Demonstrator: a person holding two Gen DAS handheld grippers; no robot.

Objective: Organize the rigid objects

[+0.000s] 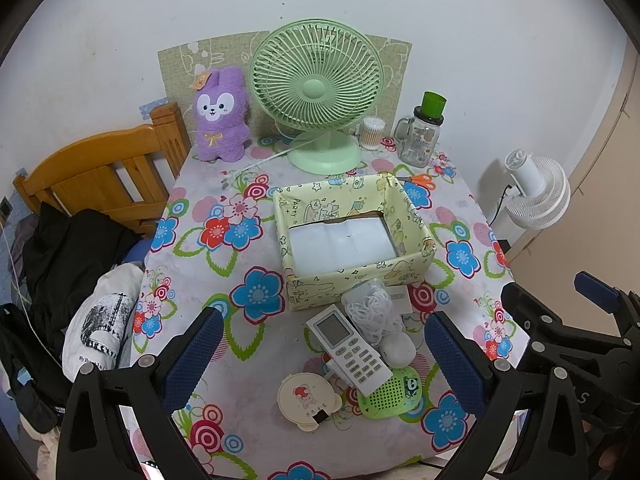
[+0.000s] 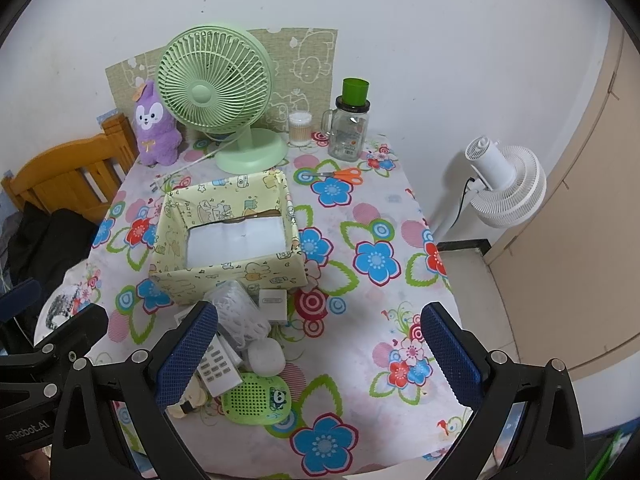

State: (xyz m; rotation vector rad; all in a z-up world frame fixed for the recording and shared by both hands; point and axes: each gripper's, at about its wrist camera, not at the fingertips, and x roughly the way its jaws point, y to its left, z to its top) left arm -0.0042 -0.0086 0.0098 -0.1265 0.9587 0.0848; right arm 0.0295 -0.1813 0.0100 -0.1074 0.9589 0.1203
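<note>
Both the left gripper (image 1: 324,354) and the right gripper (image 2: 320,344) hover with jaws wide, holding nothing. At lower centre of the desk (image 1: 208,280), a white remote (image 1: 348,348) lies among small items, just before the yellow box (image 1: 352,236).

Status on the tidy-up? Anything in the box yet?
Nothing done: the box holds only its white liner. Nothing in hand: left gripper and right gripper are both open and hold nothing. Left to do: remote, green case, round case, bagged cable and charger lie beside the box.
</note>
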